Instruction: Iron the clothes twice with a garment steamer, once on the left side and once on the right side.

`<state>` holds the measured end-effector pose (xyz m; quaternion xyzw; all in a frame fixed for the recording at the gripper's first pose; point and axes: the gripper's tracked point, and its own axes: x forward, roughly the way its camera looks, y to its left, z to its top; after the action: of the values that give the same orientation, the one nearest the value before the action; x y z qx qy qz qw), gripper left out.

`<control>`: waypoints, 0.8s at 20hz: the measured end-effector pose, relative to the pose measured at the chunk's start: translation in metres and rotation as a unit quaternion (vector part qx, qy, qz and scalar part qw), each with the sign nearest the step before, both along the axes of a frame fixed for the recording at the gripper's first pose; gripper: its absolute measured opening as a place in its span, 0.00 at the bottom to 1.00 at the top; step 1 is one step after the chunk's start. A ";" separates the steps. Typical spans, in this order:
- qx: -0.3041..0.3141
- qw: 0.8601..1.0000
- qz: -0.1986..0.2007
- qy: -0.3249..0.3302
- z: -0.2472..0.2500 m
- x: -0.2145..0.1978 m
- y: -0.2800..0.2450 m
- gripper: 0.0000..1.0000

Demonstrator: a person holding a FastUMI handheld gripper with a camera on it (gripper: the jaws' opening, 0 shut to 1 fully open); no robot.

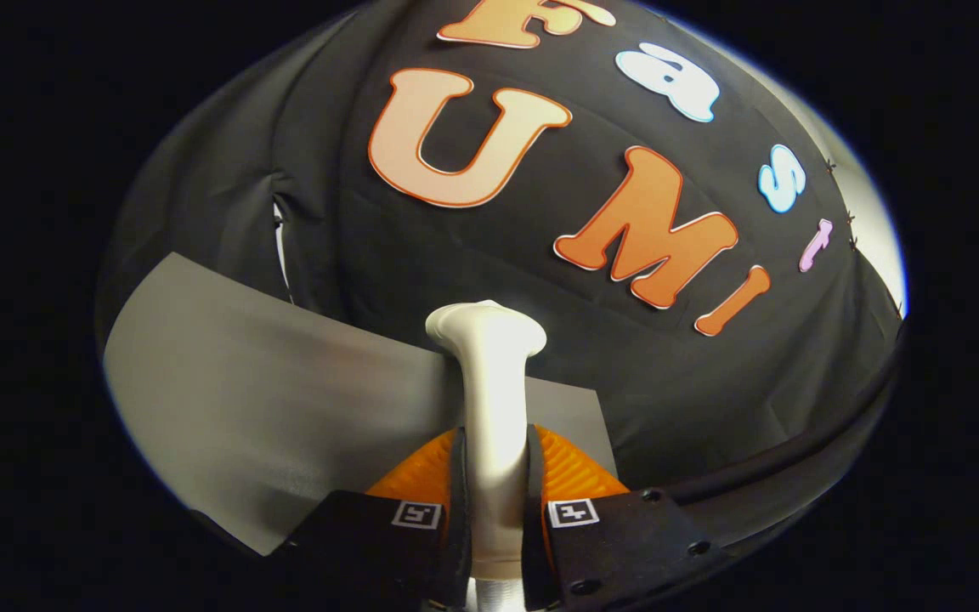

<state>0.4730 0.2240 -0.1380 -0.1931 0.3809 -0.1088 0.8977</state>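
Our jaws are clamped on the garment steamer (489, 399): both fingers (454, 510) press against the sides of its pale handle, which runs straight up between them. The gripper (494, 518) points forward and somewhat upward toward the booth wall (625, 365), and the whole scene sits tilted, so we are holding the tool rolled a little to one side.

The steamer's handle is a smooth, off-white column, brightly lit along its front. Beyond the fingertips it widens into a flared, rounded head whose upper rim catches the light. At the base, between the fingers, a short ribbed metal-looking collar shows below the pale plastic.

Behind the steamer, a plain grey worktop (268, 408) slants across; its far edge meets the black cloth of the wall, and its right edge ends just right of the steamer. The steamer's head stands up past the worktop's far edge, against the dark cloth. A dark curved tube or rim (795, 463) sweeps round on the right, below the wall.
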 end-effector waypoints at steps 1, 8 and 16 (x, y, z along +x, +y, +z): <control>0.005 1.000 0.009 -0.012 0.007 -0.001 0.003 0.32; 0.054 0.996 0.019 -0.072 0.031 -0.050 0.005 0.31; 0.122 0.973 0.074 -0.180 0.073 -0.140 0.014 0.31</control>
<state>0.3334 0.2381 -0.0647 -0.0868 0.2082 -0.0278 0.9738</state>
